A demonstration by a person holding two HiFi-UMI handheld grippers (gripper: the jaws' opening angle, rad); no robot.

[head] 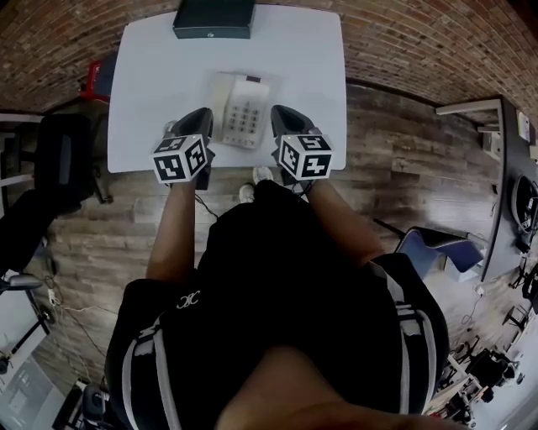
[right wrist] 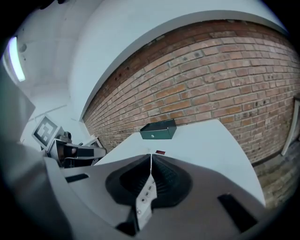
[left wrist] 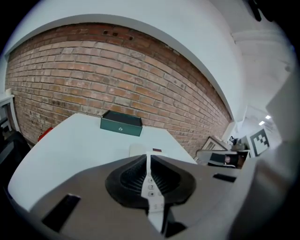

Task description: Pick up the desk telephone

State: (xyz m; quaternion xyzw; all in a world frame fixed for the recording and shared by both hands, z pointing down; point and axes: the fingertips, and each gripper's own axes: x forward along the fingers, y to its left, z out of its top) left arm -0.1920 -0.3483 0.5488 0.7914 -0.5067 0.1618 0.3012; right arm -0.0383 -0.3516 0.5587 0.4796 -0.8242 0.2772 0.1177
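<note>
The cream desk telephone [head: 238, 109] lies near the front edge of the white table [head: 151, 76], handset on its left and keypad on its right. My left gripper [head: 202, 116] sits just left of the phone with its jaws shut and nothing between them. My right gripper [head: 282, 113] is just right of the phone, also shut and empty. In the left gripper view the closed gripper [left wrist: 148, 161] hides most of the phone; only a strip of keypad [left wrist: 151, 187] shows through the slit. The right gripper [right wrist: 150, 161] likewise shows a thin strip of keys [right wrist: 145, 194].
A dark green box [head: 213, 18] stands at the table's far edge against the brick wall [left wrist: 93, 84]. A red object [head: 97, 77] sits by the table's left side, a black chair [head: 59, 164] at the left. A blue chair [head: 437, 248] stands on the wooden floor at the right.
</note>
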